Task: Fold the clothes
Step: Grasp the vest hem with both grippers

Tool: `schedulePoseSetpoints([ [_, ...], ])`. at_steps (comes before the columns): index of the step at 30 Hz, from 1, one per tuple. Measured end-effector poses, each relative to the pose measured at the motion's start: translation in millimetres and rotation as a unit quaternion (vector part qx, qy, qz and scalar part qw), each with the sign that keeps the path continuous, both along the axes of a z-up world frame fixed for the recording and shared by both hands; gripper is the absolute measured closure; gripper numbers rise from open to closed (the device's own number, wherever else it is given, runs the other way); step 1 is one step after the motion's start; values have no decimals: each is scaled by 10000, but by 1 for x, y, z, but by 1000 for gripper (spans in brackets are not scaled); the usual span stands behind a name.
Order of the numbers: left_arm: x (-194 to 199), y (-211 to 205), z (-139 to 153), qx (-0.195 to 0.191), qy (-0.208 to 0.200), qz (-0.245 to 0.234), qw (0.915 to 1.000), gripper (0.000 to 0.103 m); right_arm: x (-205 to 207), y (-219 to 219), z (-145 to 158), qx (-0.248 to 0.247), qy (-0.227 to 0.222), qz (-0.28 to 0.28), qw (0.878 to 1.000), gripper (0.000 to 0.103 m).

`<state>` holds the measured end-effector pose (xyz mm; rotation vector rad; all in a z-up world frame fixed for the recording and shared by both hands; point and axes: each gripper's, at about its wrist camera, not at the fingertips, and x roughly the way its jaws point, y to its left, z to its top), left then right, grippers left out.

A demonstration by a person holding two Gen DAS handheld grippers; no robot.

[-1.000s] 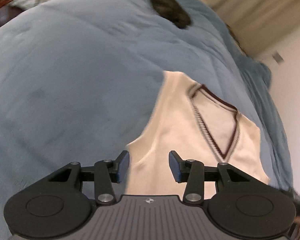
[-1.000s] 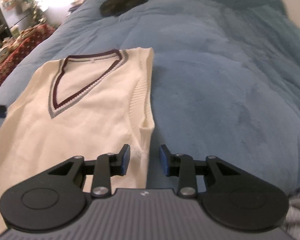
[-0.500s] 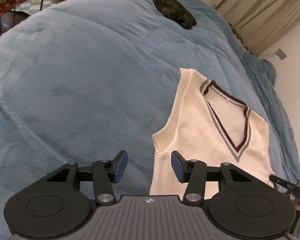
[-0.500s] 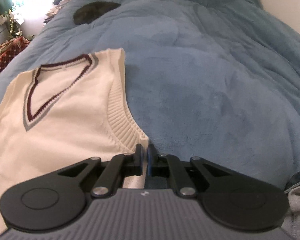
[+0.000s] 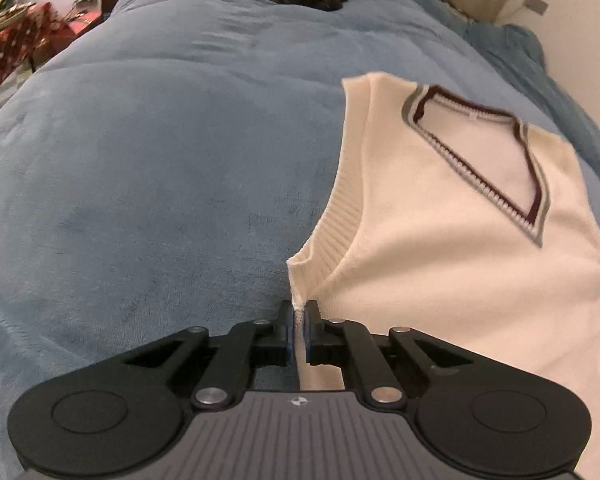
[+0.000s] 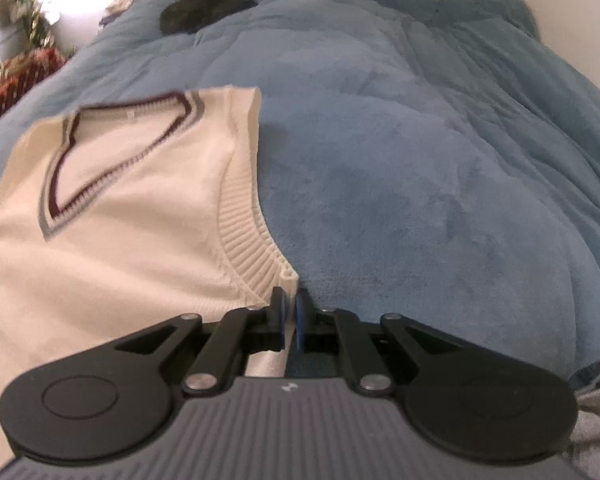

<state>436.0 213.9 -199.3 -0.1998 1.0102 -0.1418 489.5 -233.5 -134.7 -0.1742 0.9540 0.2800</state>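
The cream vest (image 5: 440,264) lies flat on the blue bed (image 5: 160,160), stretching ahead of both tongs. The left tongs (image 5: 299,322) pinch its side seam just under one armhole; the right tongs (image 6: 289,312) pinch the opposite seam likewise, likely to lift both sides evenly for a fold.
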Motion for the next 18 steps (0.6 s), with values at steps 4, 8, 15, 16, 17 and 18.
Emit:
schedulePoseSetpoints([
  [4, -2, 13, -1, -330, 82, 106, 9994, 90, 3, -11, -1, 339, 65, -96, 9994, 98],
  [8, -14, 32, 11, -532, 110, 180, 9984, 71, -4, -25, 12, 524, 64, -91, 9986, 91],
  [15, -40, 44, 44, -349, -273, 516, 9977, 100, -32, -41, 30, 507, -195, -190, 9983, 91],
  [16, -42, 36, 52, -391, -436, 461, 9972, 100, -38, -37, 33, 562, -255, -106, 9980, 92],
  [17, -43, 27, 58, -438, -559, 385, 9967, 100, -42, -30, 35, 625, -307, 36, 9976, 92],
  [18, -44, 17, 63, -485, -681, 308, 9960, 100, -47, -23, 37, 689, -359, 178, 9968, 92],
])
